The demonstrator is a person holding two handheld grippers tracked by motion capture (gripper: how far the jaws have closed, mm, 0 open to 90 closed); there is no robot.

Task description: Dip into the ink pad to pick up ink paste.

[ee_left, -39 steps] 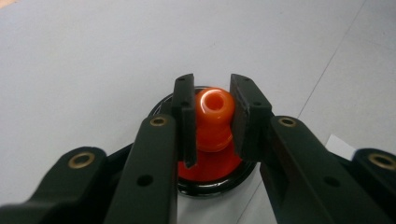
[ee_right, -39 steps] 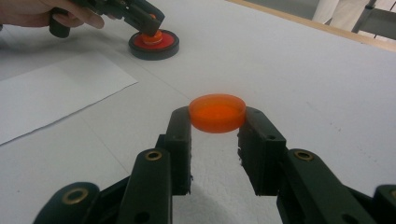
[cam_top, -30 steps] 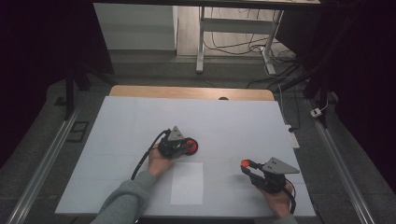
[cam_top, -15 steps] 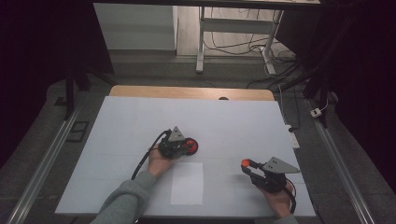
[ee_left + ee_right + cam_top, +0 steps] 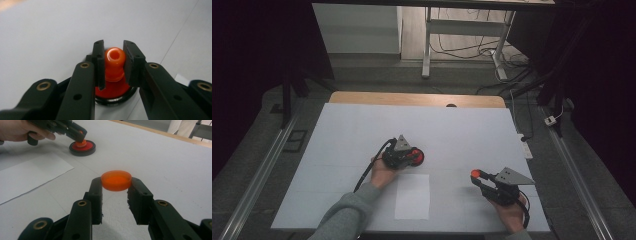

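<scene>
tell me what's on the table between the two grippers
A white paper sheet lies between the left gripper and right gripper, seen in the high view.

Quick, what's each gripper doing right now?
Left gripper: closed on the orange knob of the red piece in the black ring.
Right gripper: closed on the orange disc.

The orange knob [image 5: 114, 63] at the centre of the left gripper view looks like glossy, smooth plastic, with a bright sheen on its rounded top — its red base [image 5: 112, 90] is just as shiny, ringed in black. The orange disc [image 5: 116, 180] in the middle of the right gripper view is smooth, slightly translucent plastic. The gripper arms are matt black with brass-coloured rivets. The table [image 5: 462, 130] is matt and pale, the sheet [image 5: 412, 196] at lower centre plain paper — the far edge looks like wood.
</scene>
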